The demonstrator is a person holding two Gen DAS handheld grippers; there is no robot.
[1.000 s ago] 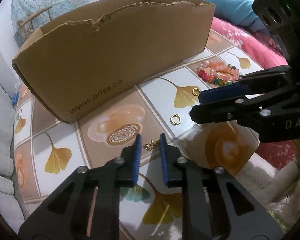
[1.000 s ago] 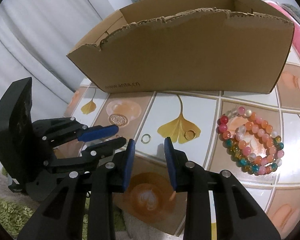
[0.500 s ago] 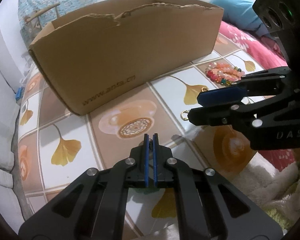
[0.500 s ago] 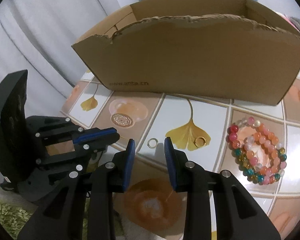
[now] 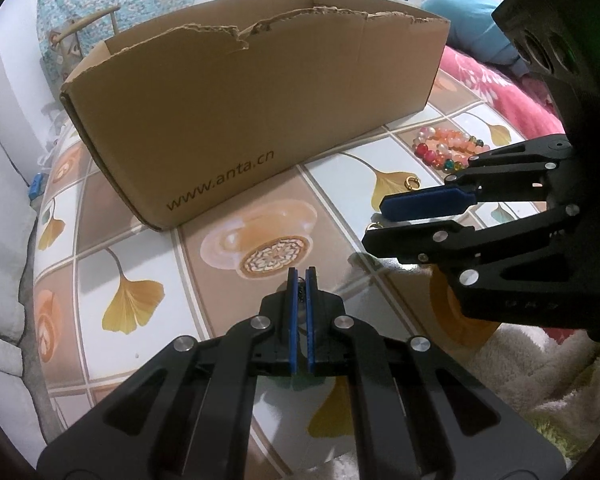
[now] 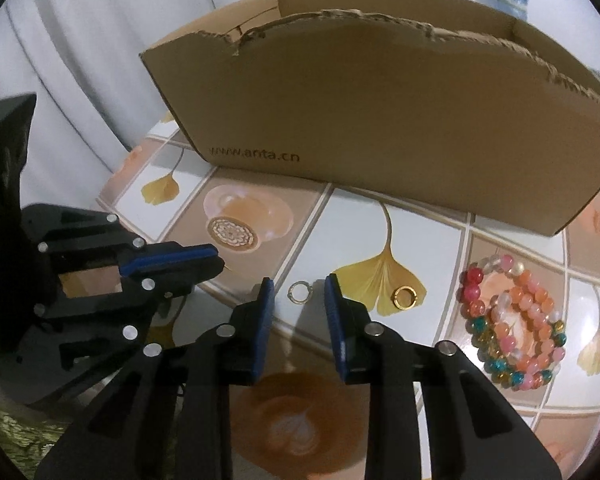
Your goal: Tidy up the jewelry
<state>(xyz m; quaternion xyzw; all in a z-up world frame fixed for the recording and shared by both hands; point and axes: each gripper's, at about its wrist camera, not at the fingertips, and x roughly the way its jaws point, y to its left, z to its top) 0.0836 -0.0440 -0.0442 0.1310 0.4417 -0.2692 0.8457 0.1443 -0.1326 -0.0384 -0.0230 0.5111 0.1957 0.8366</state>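
Note:
My left gripper (image 5: 300, 276) is shut on a small gold chain piece (image 5: 300, 289), only a sliver of which shows between the blue pads, and holds it above the tiled table. My right gripper (image 6: 299, 285) is open, its fingers either side of a pale ring (image 6: 300, 291) that lies on the table. A gold ring (image 6: 405, 297) lies just to the right on a ginkgo leaf tile. Beaded bracelets (image 6: 516, 320) lie further right. An open cardboard box (image 5: 260, 112) stands behind them all.
The tiled table (image 5: 132, 240) has its front edge near both grippers, with a fluffy cloth (image 5: 540, 360) below it. A pink floral bedspread (image 5: 500, 92) lies to the right of the box. White curtains (image 6: 80, 60) hang on the left.
My left gripper has closed on the gold chain piece and lifted it off the table, moving toward the box. My right gripper stayed open and moved closer over the pale ring.

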